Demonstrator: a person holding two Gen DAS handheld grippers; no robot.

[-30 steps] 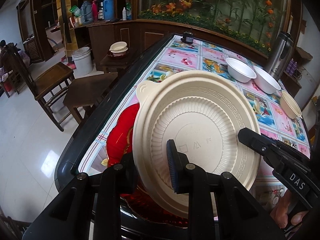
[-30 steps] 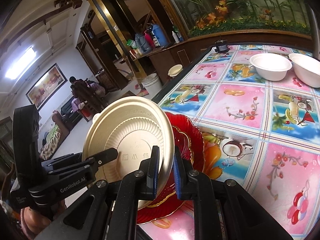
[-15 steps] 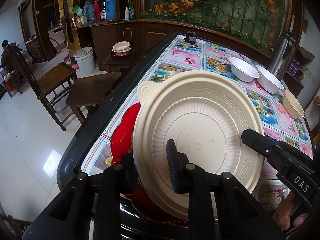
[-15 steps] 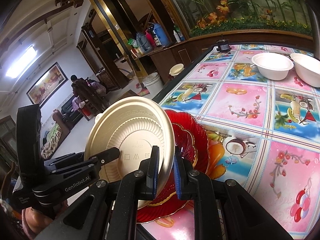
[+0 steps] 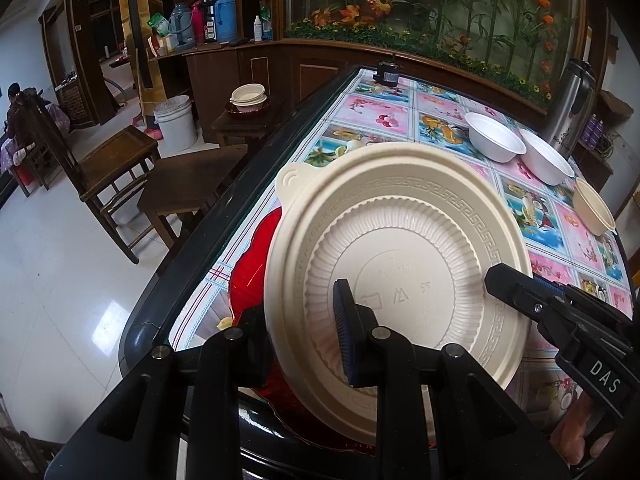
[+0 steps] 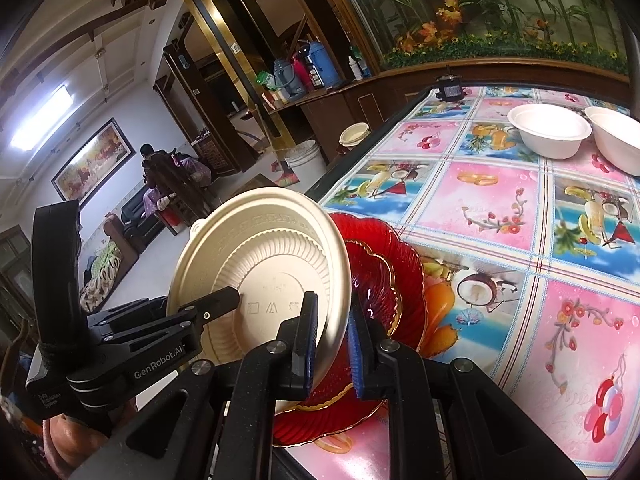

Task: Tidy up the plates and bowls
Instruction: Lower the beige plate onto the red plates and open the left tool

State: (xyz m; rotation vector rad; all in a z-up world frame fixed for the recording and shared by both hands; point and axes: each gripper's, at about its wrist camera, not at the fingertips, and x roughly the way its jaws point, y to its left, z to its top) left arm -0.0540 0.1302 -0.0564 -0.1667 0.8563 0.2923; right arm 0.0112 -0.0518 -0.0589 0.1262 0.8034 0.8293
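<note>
With both grippers pinching one cream plate (image 5: 400, 264), tilted bottom-up just above the red plate (image 6: 384, 280), I judge the step to be laying it flat onto that red plate. My left gripper (image 5: 304, 344) clamps its near rim; my right gripper (image 6: 332, 344) clamps the rim on the other side. I would lower both ends evenly, then release together. Counted beyond the red plate: two white bowls (image 5: 496, 138), one cream bowl (image 5: 594, 208).
</note>
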